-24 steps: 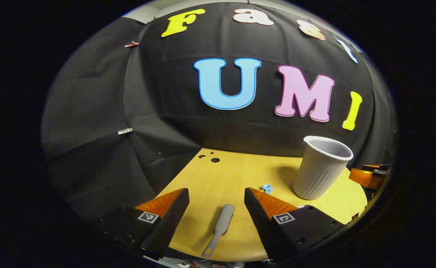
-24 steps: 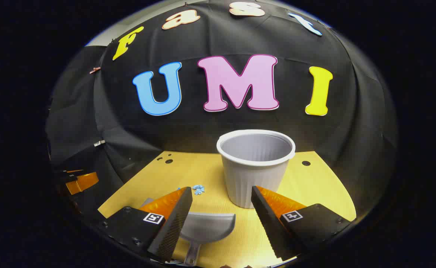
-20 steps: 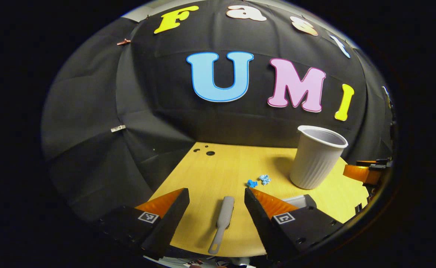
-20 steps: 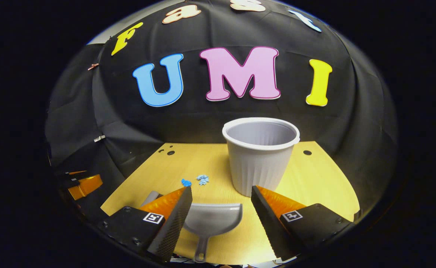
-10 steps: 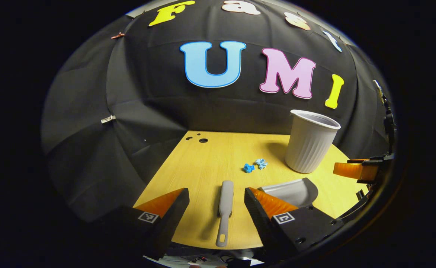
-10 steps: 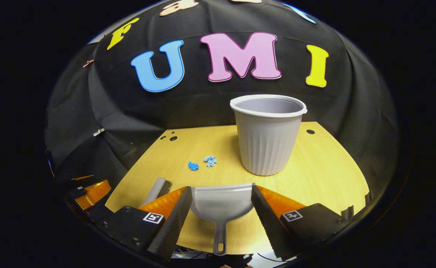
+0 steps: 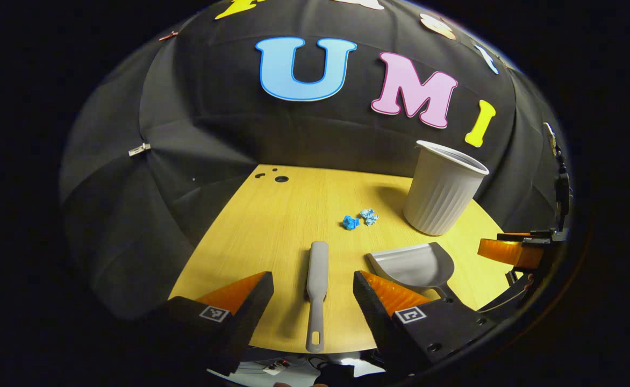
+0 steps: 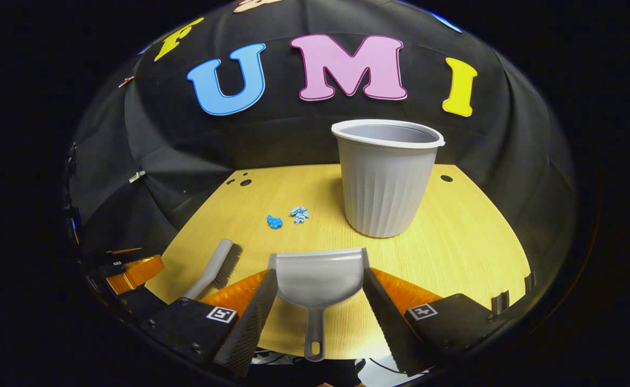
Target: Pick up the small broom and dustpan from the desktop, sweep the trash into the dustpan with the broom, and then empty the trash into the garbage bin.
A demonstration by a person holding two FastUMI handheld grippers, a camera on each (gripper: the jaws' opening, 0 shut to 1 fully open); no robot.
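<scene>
Progress: nothing picked up yet, broom (image 7: 316, 279) and dustpan (image 8: 317, 279) lie flat on the desk (image 8: 455, 236).
Grippers: left gripper (image 7: 313, 298) and right gripper (image 8: 319, 301) both spread wide, empty.
Left: trash (image 8: 288, 217) unswept, bin (image 8: 386, 177) empty-looking.

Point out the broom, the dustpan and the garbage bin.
broom (image 7: 316, 277): left gripper view, middle of its grey back.
dustpan (image 8: 319, 277): right gripper view, inside of the scoop.
garbage bin (image 8: 384, 185): right gripper view, ribbed front wall.

Cloth-walled recording booth, wooden desktop (image 7: 272, 226)
</scene>
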